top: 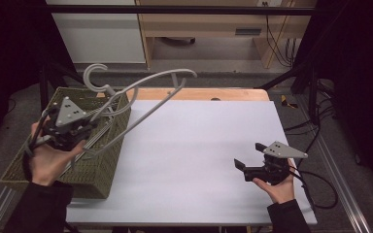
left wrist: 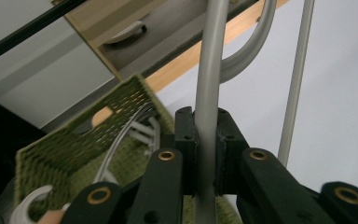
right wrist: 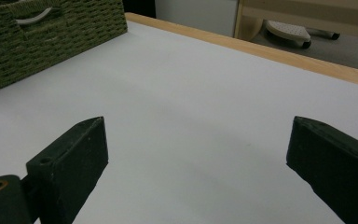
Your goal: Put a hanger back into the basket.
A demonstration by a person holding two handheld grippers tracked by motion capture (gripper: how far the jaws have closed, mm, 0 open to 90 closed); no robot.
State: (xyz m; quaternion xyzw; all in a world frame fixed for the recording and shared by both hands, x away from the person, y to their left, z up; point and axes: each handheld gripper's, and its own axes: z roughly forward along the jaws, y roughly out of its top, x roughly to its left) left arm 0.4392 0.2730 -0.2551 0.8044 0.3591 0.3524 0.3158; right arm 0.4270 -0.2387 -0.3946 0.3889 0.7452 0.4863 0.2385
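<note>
- We see a white counter [top: 194,160] with a green woven basket [top: 94,170] standing at its left edge; we place everything else by that basket.
- The left claw [left wrist: 207,140] is clenched on a bar of a grey hanger [top: 148,94], the bar running up between the two black jaws in the left gripper view.
- From above, the left claw [top: 85,127] is over the basket, held in the person's left hand [top: 48,160].
- The hanger is lifted clear above the basket: its hook [top: 93,77] curls up over the basket's far rim, and its long arm reaches up and to the right, past the basket and over the counter.
- More grey hangers [left wrist: 135,133] lie inside the basket, under the held one.
- The right claw [top: 251,155] is released, its jaws spread wide with nothing between them; it sits well to the right of the basket, low over the counter, in the person's right hand [top: 279,187].
- In the right gripper view, the basket [right wrist: 51,37] stands far off past the bare counter.
</note>
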